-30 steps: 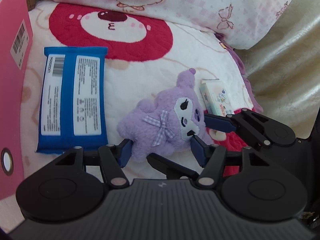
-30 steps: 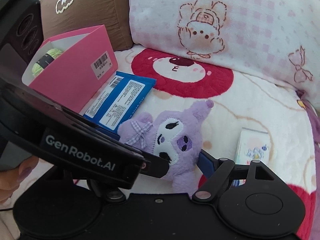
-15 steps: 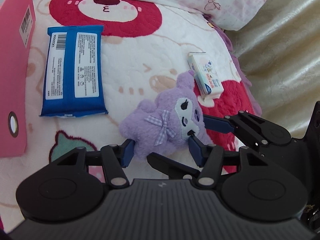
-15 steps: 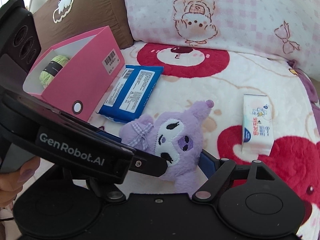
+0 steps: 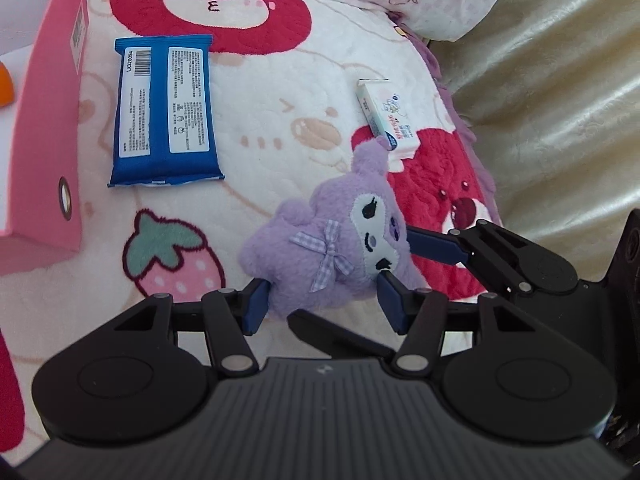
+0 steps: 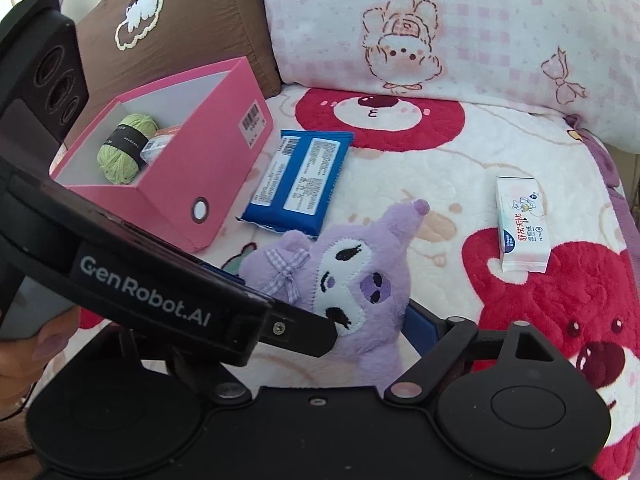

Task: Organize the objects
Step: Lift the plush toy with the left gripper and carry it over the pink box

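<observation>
plush [image 5: 332, 256] lay on the blanket [image 5: 272, 92], clamped between both pads of the left gripper [image 5: 322, 304]. right gripper [image 6: 360, 332]: one pad touched the plush, the other was hidden behind the left tool, so its grip could not be told. only the right view showed yarn [image 6: 124, 148] inside the pink box [image 6: 192, 168].

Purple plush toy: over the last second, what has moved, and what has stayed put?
Both grippers, the left gripper and the right gripper, have carried the purple plush toy up and back from the blanket; the pink box, blue pack and white tissue pack now sit farther off. Nothing was released: the fingers are still pressed into the toy. Box, packs and the yarn ball inside lie unchanged.
</observation>
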Action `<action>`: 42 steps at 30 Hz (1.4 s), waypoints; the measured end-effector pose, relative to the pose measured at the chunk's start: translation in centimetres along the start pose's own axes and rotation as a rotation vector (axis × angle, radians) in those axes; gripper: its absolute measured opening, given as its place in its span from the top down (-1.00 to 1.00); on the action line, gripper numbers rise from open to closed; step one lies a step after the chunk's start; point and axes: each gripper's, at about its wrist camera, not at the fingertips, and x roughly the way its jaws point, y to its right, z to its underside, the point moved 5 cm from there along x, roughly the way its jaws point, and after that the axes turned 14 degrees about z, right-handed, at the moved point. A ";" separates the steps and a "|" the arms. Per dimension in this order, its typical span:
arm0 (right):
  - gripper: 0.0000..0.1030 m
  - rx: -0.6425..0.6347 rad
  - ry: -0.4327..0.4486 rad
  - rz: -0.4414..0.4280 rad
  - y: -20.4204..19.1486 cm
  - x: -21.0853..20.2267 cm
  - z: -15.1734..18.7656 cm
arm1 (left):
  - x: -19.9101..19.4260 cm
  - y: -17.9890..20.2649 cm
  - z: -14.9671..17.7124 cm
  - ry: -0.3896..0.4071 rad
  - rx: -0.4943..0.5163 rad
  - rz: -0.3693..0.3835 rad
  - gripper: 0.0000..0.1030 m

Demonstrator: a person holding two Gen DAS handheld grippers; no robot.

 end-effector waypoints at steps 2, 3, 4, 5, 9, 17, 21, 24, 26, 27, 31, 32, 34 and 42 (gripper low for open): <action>-0.78 0.005 0.013 0.008 -0.5 -0.9 -0.1 | -0.9 0.3 0.3 -0.002 0.008 0.002 -0.09; -0.78 0.010 0.018 0.007 -0.8 -1.3 -0.3 | -1.3 0.5 0.4 -0.004 0.014 0.000 -0.09; -0.78 0.015 0.020 0.006 -1.0 -1.7 -0.4 | -1.7 0.7 0.5 -0.007 0.019 -0.001 -0.09; -0.78 0.019 0.020 0.005 -1.3 -2.1 -0.5 | -2.2 0.8 0.6 -0.010 0.023 -0.003 -0.09; -0.79 -0.001 0.022 0.013 -2.7 -3.7 -0.8 | -4.0 1.7 1.1 -0.023 0.040 -0.014 -0.09; -0.79 -0.030 0.025 0.013 -5.7 -6.7 -1.3 | -8.3 2.7 2.2 -0.023 0.067 -0.049 -0.08; -0.79 -0.043 0.041 0.004 -7.2 -8.2 -1.7 | -10.5 2.9 2.8 0.000 0.066 -0.046 -0.08; -0.79 -0.054 0.051 -0.004 -8.2 -9.4 -2.1 | -12.2 3.1 3.1 0.019 0.066 -0.048 -0.08; -0.80 -0.062 0.060 -0.002 -8.9 -10.1 -2.3 | -13.3 3.4 3.4 0.043 0.076 -0.050 -0.08; -0.80 -0.069 0.067 -0.001 -9.3 -10.4 -2.4 | -13.9 3.5 3.5 0.055 0.078 -0.054 -0.08; -0.83 -0.102 0.104 -0.005 -11.2 -11.7 -2.9 | -16.0 3.5 4.0 0.086 0.087 -0.060 -0.08; -0.84 -0.106 0.119 -0.009 -11.6 -12.0 -2.9 | -16.5 3.5 4.1 0.095 0.095 -0.067 -0.08; -0.84 -0.116 0.132 -0.014 -12.4 -12.2 -3.1 | -17.6 3.6 4.5 0.113 0.111 -0.083 -0.08; -0.84 -0.114 0.157 -0.045 -15.2 -12.7 -5.0 | -21.3 2.5 3.4 0.115 0.150 -0.095 -0.08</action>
